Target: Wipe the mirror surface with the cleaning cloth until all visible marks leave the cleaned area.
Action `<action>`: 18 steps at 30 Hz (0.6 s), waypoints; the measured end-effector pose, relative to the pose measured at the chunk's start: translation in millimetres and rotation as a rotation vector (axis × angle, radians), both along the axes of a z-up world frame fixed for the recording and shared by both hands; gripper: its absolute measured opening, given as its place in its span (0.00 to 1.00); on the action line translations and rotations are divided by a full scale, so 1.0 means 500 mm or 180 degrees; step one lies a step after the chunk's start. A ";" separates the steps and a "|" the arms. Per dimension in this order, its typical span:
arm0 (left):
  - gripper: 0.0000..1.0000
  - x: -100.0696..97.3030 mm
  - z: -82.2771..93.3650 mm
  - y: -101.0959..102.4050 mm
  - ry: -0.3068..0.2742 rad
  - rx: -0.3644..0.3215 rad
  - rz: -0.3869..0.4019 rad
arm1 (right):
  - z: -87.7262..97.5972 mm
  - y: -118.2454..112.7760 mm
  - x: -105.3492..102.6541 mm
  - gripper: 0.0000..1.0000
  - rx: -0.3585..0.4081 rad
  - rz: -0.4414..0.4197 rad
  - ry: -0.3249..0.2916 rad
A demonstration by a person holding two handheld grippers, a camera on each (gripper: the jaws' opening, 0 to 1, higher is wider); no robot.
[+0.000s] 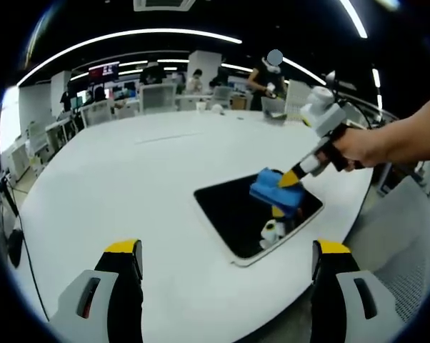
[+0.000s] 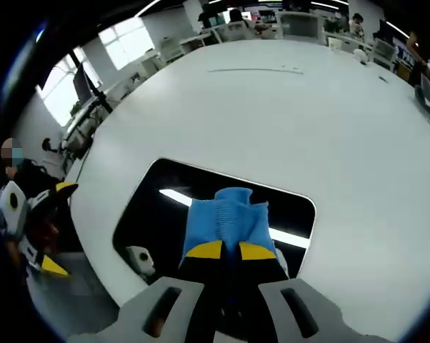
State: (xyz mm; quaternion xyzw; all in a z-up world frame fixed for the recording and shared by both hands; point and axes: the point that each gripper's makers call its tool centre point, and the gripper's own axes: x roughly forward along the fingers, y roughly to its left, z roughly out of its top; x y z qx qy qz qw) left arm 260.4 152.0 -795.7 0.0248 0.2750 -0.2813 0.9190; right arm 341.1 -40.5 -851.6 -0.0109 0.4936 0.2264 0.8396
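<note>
We are holding the right gripper point(image 2: 231, 251) with its jaws pinched together on the blue cloth point(image 2: 228, 216), and we are pressing that cloth down onto the mirror point(image 2: 158, 187). The mirror is lying flat on the white table point(image 2: 286, 121), near the table's edge, and the cloth is sitting toward the middle of the glass. In the left gripper view, the right gripper point(image 1: 292, 177) is coming in from the right with the cloth point(image 1: 276, 190) bunched under its tips on the mirror point(image 1: 229, 207), a hand point(image 1: 361, 148) gripping its handle.

We are keeping the left gripper point(image 1: 226, 263) back over the table point(image 1: 129, 186), apart from the mirror, with its 2 jaws standing wide apart and nothing between them.

We are judging the cloth to be light, soft and floppy: it is folding up around the jaws, so the best hold is a deep pinch on the bunched middle, leaving a broad flap flat on the glass. The mirror looks thin, stiff, smooth and breakable, and it could be sliding on the slick table under a sideways push. We are thinking light, even pressure suits it, and the free left jaws could be steadying its rim. Any marks on the glass are too faint for us to make out here.
</note>
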 end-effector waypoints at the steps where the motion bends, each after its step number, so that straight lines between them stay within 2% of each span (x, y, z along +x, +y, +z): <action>1: 0.99 0.000 0.000 0.000 -0.0001 -0.0001 0.0003 | 0.000 -0.005 0.000 0.01 -0.0010 -0.0006 0.0000; 18: 0.99 0.000 0.001 0.001 -0.0010 0.0008 0.0007 | 0.000 -0.070 -0.004 0.01 -0.0093 -0.0136 0.0014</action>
